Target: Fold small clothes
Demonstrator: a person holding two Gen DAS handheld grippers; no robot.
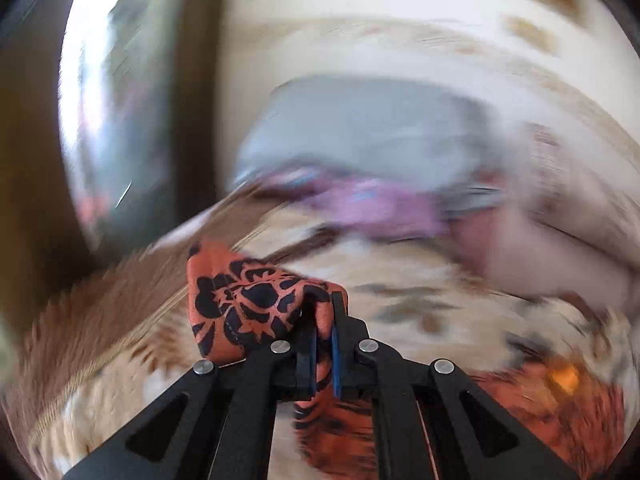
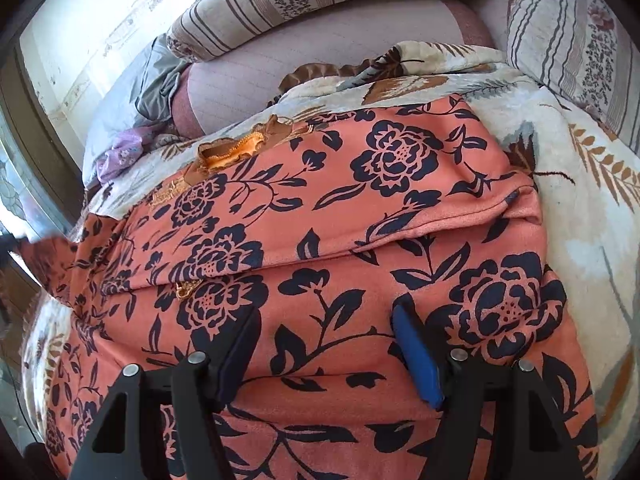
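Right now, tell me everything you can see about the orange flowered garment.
The orange garment is soft fabric printed with dark navy flowers and leaves, with an orange lace trim near its far edge. It lies spread on a leaf-patterned blanket, one layer folded across its middle. The left gripper is shut on a bunched corner; the right gripper hangs open over it.
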